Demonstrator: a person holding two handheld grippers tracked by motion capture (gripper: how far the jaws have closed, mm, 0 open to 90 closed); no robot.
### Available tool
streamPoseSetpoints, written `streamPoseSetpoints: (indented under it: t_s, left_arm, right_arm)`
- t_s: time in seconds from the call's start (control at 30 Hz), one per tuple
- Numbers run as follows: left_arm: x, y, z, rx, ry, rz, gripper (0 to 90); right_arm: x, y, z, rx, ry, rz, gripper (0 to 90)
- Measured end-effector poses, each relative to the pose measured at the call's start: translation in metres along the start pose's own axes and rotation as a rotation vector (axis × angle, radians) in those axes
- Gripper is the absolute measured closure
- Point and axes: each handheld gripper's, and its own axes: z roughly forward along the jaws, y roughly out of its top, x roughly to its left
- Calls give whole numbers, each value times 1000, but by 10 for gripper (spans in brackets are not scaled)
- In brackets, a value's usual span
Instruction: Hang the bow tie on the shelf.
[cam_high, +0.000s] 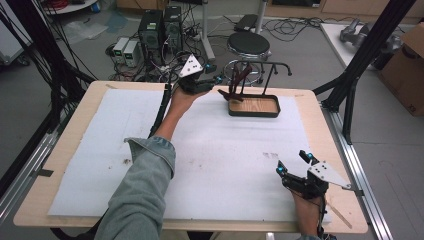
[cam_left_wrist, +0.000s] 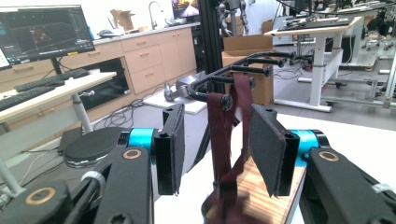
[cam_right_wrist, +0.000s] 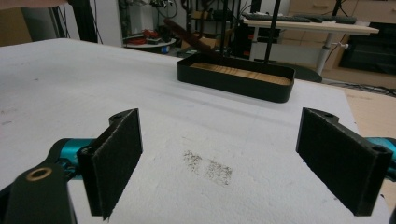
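Now | left gripper (cam_left_wrist: 217, 154): fingers spread around dark red strap (cam_left_wrist: 224, 140), not pinching, strap draped over rack (cam_high: 260, 67) above tray (cam_high: 254, 113) | right gripper (cam_high: 295, 164): fingers spread, empty, parked low over desk (cam_high: 65, 150), apparently waiting.

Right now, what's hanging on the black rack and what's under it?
A dark red strap hangs over a rack peg, between the open left gripper pads. Under it lies a wood-lined tray; the strap's lower end is blurred.
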Motion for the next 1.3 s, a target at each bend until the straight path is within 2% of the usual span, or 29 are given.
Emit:
streamPoseSetpoints:
  t_s: [0.13,0.23,0.4,0.93,1.07,1.3]
  left_arm:
    - [-1,1,-12,9,-1,3,550]
    - [-2,1,-23,32,-1,-7,526]
    - [-6,-1,-47,75,8,8,503]
    - [-19,1,-148,66,57,-29,435]
    - [-22,0,-169,69,66,-24,431]
    - [-25,-7,-207,71,101,-46,412]
  right_arm:
    - [0,0,0,-1,-1,-5,135]
    - [0,0,0,1,-1,-10,135]
    - [0,0,0,2,-2,-8,134]
    - [1,0,1,5,-9,-7,135]
    - [1,0,1,7,-11,-15,135]
    - [2,0,1,11,-12,-11,135]
